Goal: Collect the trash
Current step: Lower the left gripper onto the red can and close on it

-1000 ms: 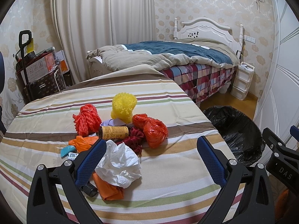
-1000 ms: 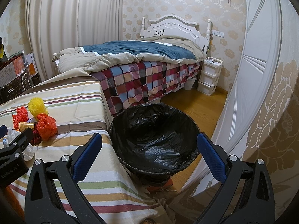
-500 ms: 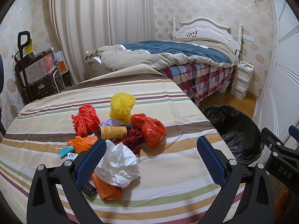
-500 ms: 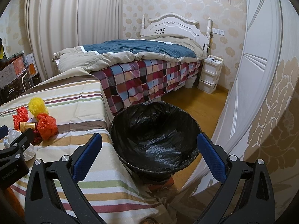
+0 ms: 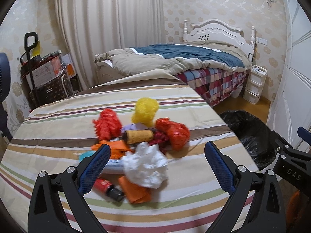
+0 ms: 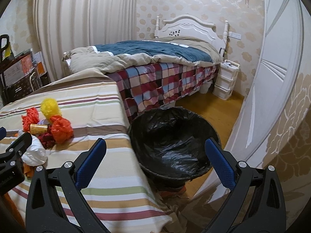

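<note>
Compared with a second earlier, we saw the left gripper (image 5: 156,152) had pulled back and up a little from the trash pile, so a red-and-black cylinder (image 5: 107,188) that its left finger had mostly hidden showed below the white crumpled paper (image 5: 147,166); the left view was motion-blurred. Both jaws stood spread wide, holding nothing. We noted the pile on the striped tablecloth (image 5: 58,120): a yellow mesh ball (image 5: 145,110) at the far side, a red mesh wad (image 5: 107,124) to its left, an orange-red plastic bag (image 5: 174,133) to its right, a brown paper roll (image 5: 139,136) lying between them, dark red mesh (image 5: 160,138) beside the roll, and an orange sheet (image 5: 136,193) under the white paper. The right gripper (image 6: 154,160) hung released, jaws wide apart, over the table edge and the black-lined trash bin (image 6: 173,136), which stood on the floor just beside the table. We saw a bed (image 6: 155,58) behind the bin.
</note>
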A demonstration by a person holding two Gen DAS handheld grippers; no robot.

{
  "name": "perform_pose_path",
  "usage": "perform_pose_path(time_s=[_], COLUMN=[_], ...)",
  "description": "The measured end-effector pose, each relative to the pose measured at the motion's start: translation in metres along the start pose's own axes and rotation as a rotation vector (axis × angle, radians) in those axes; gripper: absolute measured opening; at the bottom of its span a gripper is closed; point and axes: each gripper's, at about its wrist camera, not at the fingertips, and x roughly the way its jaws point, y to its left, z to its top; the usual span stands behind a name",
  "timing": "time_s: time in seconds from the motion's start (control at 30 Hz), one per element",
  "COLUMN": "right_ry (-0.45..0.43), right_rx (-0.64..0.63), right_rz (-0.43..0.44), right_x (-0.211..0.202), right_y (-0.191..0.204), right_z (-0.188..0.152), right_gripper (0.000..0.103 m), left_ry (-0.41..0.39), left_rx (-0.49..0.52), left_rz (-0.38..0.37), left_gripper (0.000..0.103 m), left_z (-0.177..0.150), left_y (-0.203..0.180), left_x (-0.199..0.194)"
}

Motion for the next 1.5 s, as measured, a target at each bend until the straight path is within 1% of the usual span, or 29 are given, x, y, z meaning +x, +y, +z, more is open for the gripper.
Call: perform_pose_path(time_s=[0.1, 0.27, 0.33, 0.53, 0.67, 0.87, 0.93, 1.1, 1.33, 1.5], right_ry=[0.007, 0.016, 0.027, 0.053, 0.068, 0.093, 0.101, 0.120, 0.124, 0.129], right_rx=[-0.022, -0.051, -0.064, -0.102, -0.119, -0.129, -0.127, -0.122, -0.116, -0.111], right_rz=[0.023, 0.063, 0.081, 0.121, 0.133, 0.141, 0.143, 0.153, 0.166, 0.172], right_x=[-0.003, -0.006, -0.005, -0.009, -0.007, 0.000, 0.002, 0.008, 0.008, 0.009], right_y=[0.013, 0.032, 0.039, 0.062, 0.068, 0.069, 0.069, 0.069, 0.069, 0.069], right_z=[0.001, 0.003, 0.003, -0.004, -0.004, -0.008, -0.009, -0.012, -0.014, -0.015], right_gripper=[0.099, 0.099, 0.099, 0.099, 0.098, 0.096, 0.094, 0.094, 0.094, 0.094], left_ry=[0.017, 0.055, 0.067, 0.103, 0.138, 0.172, 0.184, 0.232, 0.244, 0.248], left_rx=[-0.016, -0.058, -0.073, -0.131, -0.146, -0.149, -0.152, -0.152, -0.145, -0.169], left_rz=[0.018, 0.059, 0.079, 0.113, 0.103, 0.083, 0.086, 0.110, 0.125, 0.119], left_gripper=[0.096, 0.083, 0.081, 0.080, 0.080, 0.080, 0.081, 0.081, 0.081, 0.081], left_z=[-0.004, -0.013, -0.017, -0.031, -0.038, -0.039, -0.038, -0.040, -0.046, -0.045], left_y=[0.019, 0.052, 0.066, 0.097, 0.102, 0.098, 0.096, 0.099, 0.110, 0.116], left_x=[-0.003, -0.008, -0.009, -0.011, -0.005, 0.010, 0.017, 0.028, 0.024, 0.022])
